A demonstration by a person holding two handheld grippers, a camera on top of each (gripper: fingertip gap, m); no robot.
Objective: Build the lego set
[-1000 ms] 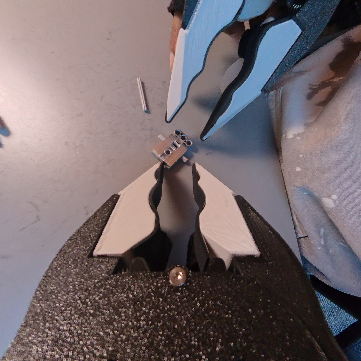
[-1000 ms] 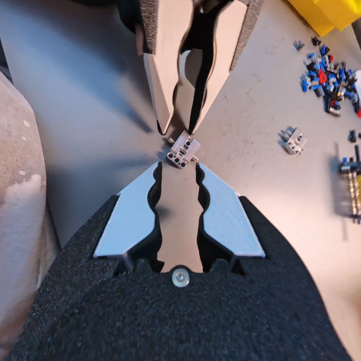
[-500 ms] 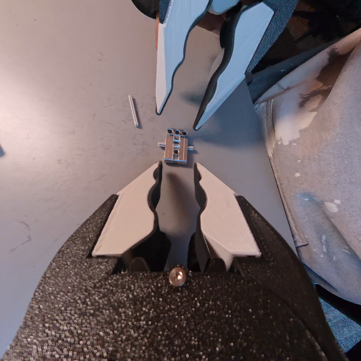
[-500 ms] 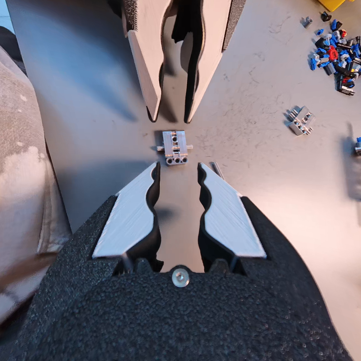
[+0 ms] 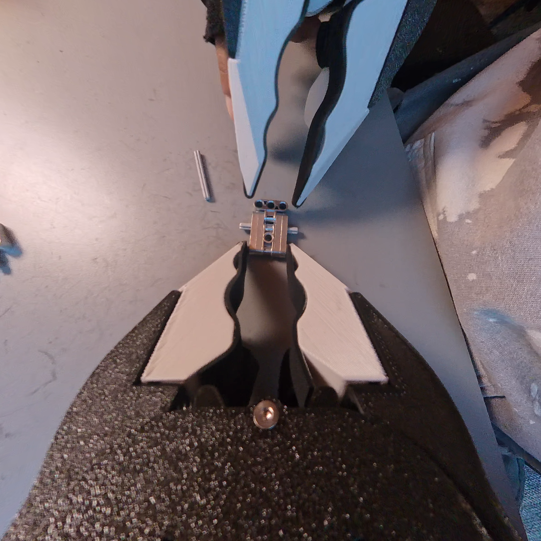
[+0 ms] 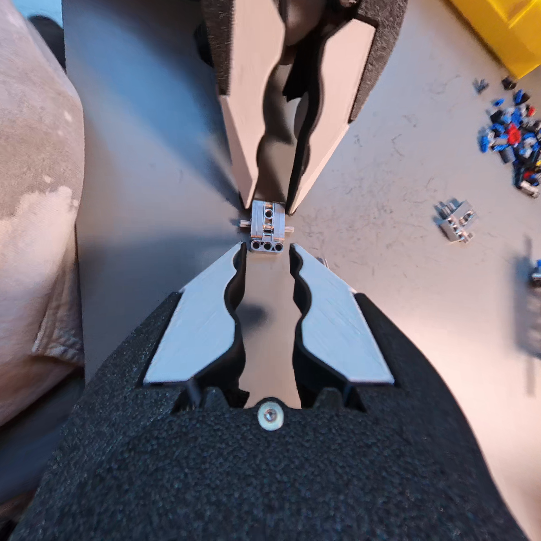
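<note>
The left gripper (image 5: 267, 248) and right gripper (image 6: 265, 248) — both spread wide — face each other across a small grey block (image 5: 268, 234) on the desk (image 5: 102, 117).

Grey table (image 6: 380, 175), scuffed. Thin grey rod (image 5: 202, 175) lies flat, alone. Yellow bin (image 6: 503, 32) at far right corner. Beside it, loose pile of blue, black, red small parts (image 6: 515, 146). Grey block assembly (image 6: 455, 224) apart from pile.

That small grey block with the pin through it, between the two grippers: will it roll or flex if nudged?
The grey block looks like rigid plastic, so probably no flex. It lies flat on the table, so it likely slides rather than rolls. The cross pin may snag a gripper tip.
</note>
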